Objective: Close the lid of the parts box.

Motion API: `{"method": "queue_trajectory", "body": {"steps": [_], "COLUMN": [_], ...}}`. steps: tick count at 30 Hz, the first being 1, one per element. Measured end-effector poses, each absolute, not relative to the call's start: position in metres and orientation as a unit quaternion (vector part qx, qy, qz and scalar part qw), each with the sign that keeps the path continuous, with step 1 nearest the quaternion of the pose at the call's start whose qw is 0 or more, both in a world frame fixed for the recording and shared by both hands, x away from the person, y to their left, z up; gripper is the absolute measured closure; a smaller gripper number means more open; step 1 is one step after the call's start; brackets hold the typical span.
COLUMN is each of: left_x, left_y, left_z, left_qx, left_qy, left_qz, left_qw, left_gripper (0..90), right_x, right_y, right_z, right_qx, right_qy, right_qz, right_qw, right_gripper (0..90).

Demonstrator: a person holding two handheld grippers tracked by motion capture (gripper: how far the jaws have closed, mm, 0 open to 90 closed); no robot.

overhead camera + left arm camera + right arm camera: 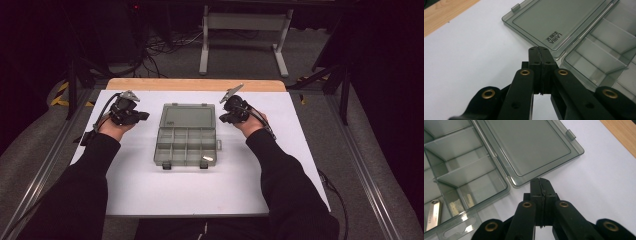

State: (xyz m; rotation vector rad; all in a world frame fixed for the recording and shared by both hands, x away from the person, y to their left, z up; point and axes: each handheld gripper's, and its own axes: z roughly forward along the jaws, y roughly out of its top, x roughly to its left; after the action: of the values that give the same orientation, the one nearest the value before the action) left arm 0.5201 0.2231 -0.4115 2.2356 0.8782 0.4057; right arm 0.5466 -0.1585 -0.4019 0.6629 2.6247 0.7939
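A grey see-through compartment box [185,142] lies open in the middle of the white mat, its lid [189,116] folded flat toward the far side. A small silvery metal piece [208,158] rests in the box's near right compartment, and it also lies in the box as a silvery metal piece [433,213]. My left gripper [145,116] sits just left of the lid, jaws pressed together with nothing between them. My right gripper [222,119] sits just right of the lid, also shut and empty. The left gripper [539,50] points at the lid's corner [554,51]. The right gripper [541,181] points at the opposite lid corner [515,182].
The white mat [145,185] covers a wooden table whose bare strip [195,84] runs along the far edge. Metal rails [367,175] flank the table. A white bench frame [245,22] and cables [165,47] lie on the floor beyond.
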Motion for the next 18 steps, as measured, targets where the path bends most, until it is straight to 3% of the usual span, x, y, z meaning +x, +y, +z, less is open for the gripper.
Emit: {"method": "queue_trajectory", "body": {"steps": [18], "left_x": [0.542], "left_y": [0.212], "left_z": [-0.442], "left_qx": [0.854], "left_qy": [0.363], "left_qz": [0.146], "left_qw": [0.344], "left_gripper": [89.8], "right_x": [0.561], "right_y": [-0.159], "right_z": [-0.423], "right_qx": [0.256], "right_qy": [0.912], "right_qz": [0.284], "right_qw": [0.145], "right_gripper": [90.0]}}
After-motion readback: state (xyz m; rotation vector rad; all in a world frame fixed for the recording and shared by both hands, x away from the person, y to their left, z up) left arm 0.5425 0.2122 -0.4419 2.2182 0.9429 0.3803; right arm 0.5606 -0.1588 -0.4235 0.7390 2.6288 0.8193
